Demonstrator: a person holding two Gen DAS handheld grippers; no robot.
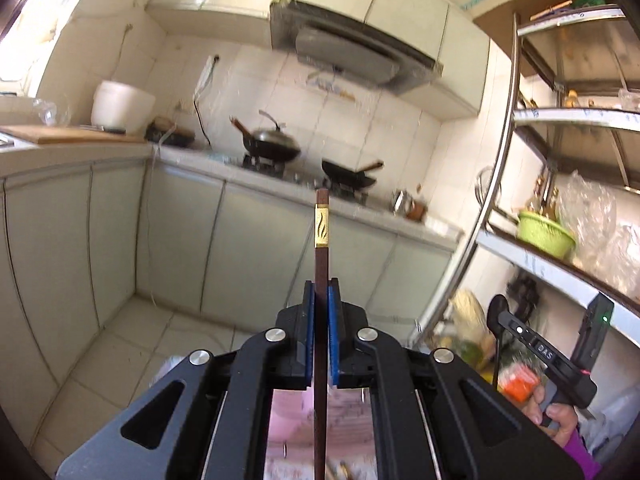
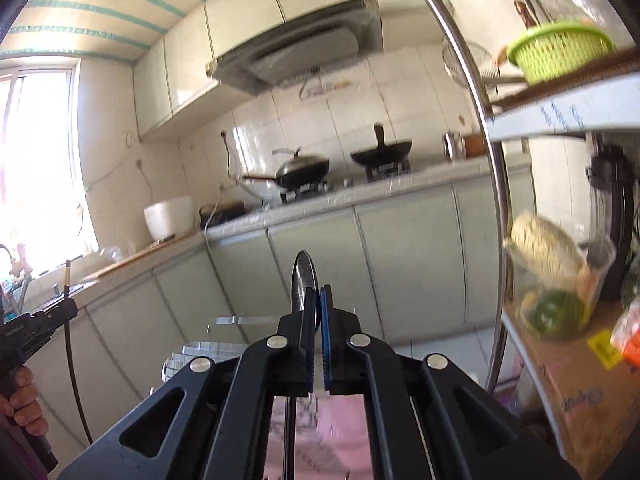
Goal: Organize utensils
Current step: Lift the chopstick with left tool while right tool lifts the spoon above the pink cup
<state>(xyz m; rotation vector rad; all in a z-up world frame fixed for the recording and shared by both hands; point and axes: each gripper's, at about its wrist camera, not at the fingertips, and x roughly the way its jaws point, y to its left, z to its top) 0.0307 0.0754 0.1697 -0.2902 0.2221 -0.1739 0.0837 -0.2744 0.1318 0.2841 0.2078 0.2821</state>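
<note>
Both are mid-carry: left gripper (image 1: 321, 312) pinches a chopstick (image 1: 321, 248) pointing to 12 o'clock, right gripper (image 2: 317, 312) clamps a metal spoon (image 2: 303, 280). Next they probably need a holder, none visible.

The chopstick (image 1: 320, 264) looks like dark brown wood with a shiny gold metal band. The spoon (image 2: 303, 280) is shiny, smooth metal. Both grippers look like matt black plastic with rough blue pads (image 1: 331, 320) and shiny silver bolts. The basket (image 2: 558, 50) is green plastic with little holes.
</note>
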